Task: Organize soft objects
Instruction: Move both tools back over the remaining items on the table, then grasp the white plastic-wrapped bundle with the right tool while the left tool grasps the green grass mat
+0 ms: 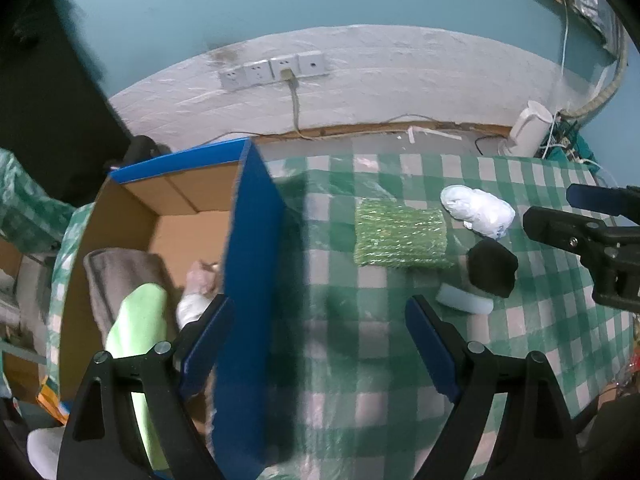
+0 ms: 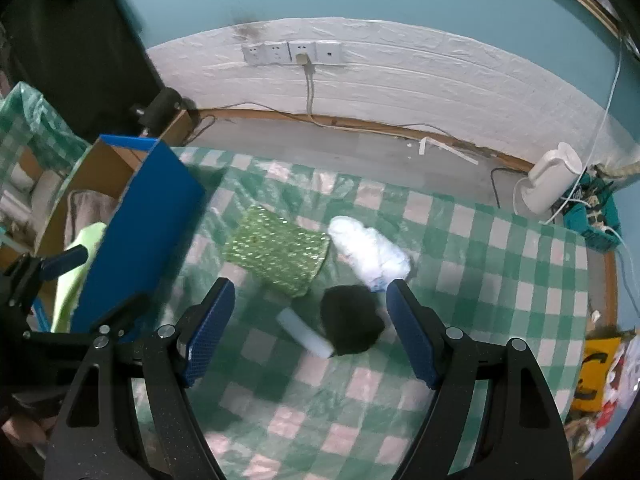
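On the green-checked table lie a green sparkly pad (image 1: 401, 237) (image 2: 279, 255), a white crumpled soft bundle (image 1: 478, 211) (image 2: 368, 251), a black soft lump (image 1: 492, 266) (image 2: 351, 319) and a white foam block (image 1: 464, 300) (image 2: 306, 332). A blue cardboard box (image 1: 256, 280) (image 2: 138, 232) at the left holds a grey cloth (image 1: 120, 276), a lime cloth (image 1: 138, 320) and pale items. My left gripper (image 1: 320, 312) is open over the box wall. My right gripper (image 2: 310, 294) is open above the foam block and black lump; it also shows in the left wrist view (image 1: 592, 232).
A white kettle (image 2: 548, 184) stands at the back right of the table, with cables and a teal crate (image 2: 596, 216) beside it. A wall socket strip (image 2: 292, 52) with a cord is behind. Clutter sits at the right edge (image 2: 600, 376).
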Available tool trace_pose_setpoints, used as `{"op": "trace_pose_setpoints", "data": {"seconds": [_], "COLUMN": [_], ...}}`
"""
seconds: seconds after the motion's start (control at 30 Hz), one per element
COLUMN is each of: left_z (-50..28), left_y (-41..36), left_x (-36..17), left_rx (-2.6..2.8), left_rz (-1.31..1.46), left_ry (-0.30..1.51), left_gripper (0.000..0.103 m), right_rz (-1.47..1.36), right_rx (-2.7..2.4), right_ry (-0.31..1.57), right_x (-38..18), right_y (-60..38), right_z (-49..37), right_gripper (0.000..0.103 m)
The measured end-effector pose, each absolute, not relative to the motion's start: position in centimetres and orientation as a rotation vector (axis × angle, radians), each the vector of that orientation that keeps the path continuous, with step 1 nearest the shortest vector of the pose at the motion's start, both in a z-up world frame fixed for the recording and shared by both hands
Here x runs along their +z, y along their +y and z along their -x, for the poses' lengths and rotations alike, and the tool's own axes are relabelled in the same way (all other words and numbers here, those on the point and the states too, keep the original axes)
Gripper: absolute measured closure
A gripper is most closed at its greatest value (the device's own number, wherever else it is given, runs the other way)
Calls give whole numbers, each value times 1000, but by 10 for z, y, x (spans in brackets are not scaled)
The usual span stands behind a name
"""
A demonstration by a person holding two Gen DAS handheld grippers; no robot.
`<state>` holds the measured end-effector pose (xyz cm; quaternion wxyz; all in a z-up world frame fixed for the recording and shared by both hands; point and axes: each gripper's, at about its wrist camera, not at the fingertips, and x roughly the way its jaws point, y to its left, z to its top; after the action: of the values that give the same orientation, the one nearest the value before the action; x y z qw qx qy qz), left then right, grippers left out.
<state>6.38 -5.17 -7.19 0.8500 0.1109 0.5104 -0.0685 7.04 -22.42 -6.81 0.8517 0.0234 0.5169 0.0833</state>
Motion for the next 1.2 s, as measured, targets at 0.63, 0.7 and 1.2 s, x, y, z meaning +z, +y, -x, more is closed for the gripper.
{"op": "trace_pose_setpoints", "data": {"seconds": [0.63,0.7,1.2], "left_z": [-138,-142,-162], "left_y": [-92,-94,-102], "left_x": [-122,-127,-152], "left_rx": [-191,-195,-199], "left_rz": [-205,-195,-215], "left_ry": [1175,1189,1238], "left_gripper": [15,15,15], "right_rz": [0,11,149], "right_rx": [132,141,109], "right_ry": [1167,1169,1229], "right_x": [-142,-147,-190], "right_y": [-259,-257,-246], "right_z": [-130,-135,-158], "right_gripper": [24,24,25]}}
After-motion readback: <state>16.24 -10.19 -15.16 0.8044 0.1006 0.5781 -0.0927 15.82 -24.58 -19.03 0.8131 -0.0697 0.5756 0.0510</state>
